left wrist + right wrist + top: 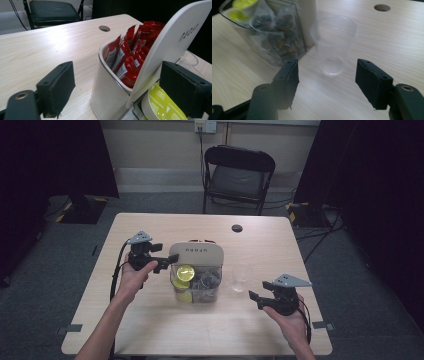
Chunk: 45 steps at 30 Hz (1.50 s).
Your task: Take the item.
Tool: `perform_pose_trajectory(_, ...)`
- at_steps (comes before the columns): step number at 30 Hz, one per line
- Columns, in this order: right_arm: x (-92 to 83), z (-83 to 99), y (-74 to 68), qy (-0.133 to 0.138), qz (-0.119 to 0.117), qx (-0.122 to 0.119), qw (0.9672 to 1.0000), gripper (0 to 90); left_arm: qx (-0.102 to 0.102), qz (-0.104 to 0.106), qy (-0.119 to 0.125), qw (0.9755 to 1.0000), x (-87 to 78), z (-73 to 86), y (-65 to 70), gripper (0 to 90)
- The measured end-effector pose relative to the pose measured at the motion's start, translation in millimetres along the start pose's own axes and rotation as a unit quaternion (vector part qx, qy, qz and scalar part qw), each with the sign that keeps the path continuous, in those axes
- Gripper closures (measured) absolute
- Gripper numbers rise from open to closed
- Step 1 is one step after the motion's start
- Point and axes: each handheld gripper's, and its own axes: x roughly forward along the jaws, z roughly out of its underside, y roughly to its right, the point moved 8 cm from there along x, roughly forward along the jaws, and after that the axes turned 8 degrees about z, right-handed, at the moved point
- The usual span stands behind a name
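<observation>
The container [196, 275] is sitting near the middle of the table [150, 330], with its cream lid [196, 254] tilted up on edge over the back half. In the left gripper view, red packets [130, 55] are standing packed in its white rear compartment, and a yellow-green capsule [162, 105] is lying in the clear front part just below the lid. The left gripper [167, 261] is reaching in at the container's left side; its jaws are standing apart, one on the outside of the white wall and the other over by the lid's lower edge, and neither pad is pressing on anything. A clear plastic cup [241, 277] is standing upright just beside the container's right side, apart from it. The right gripper [256, 299] is hovering near the cup on the person's side, its jaws standing wide apart and holding nothing, with the cup showing beyond the gap between them in the right gripper view [334, 45]. A black folding chair [239, 175] is standing beyond the table's far edge.
</observation>
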Motion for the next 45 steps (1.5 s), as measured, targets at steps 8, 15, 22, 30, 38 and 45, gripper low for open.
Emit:
perform_pose_trajectory(8,1.5,-16.2,-20.9,0.011,-0.046,-0.008,0.9989,42.8,0.001,0.003,-0.004,1.0000,1.8,0.1,1.0,13.8)
perform_pose_trajectory(15,9.4,-31.5,-40.2,0.022,-0.079,-0.020,0.9964,47.3,-0.002,0.007,-0.008,0.9999,2.4,0.2,0.2,13.4)
perform_pose_trajectory(22,22.6,-46.3,-60.2,0.029,-0.121,-0.024,0.9920,49.8,-0.003,0.008,-0.008,0.9999,2.8,0.7,0.0,13.1)
perform_pose_trajectory(30,44.4,-67.6,-81.7,0.038,-0.152,-0.028,0.9873,52.3,-0.001,0.008,-0.008,0.9999,3.8,-0.2,1.3,12.8)
perform_pose_trajectory(38,68.4,-77.2,-93.2,0.023,-0.165,-0.040,0.9852,50.2,0.002,0.009,-0.009,0.9999,3.4,0.2,0.8,13.3)
perform_pose_trajectory(45,86.1,-75.4,-96.2,0.003,-0.171,-0.048,0.9842,47.9,0.003,0.007,-0.010,0.9999,3.5,0.9,0.7,13.5)
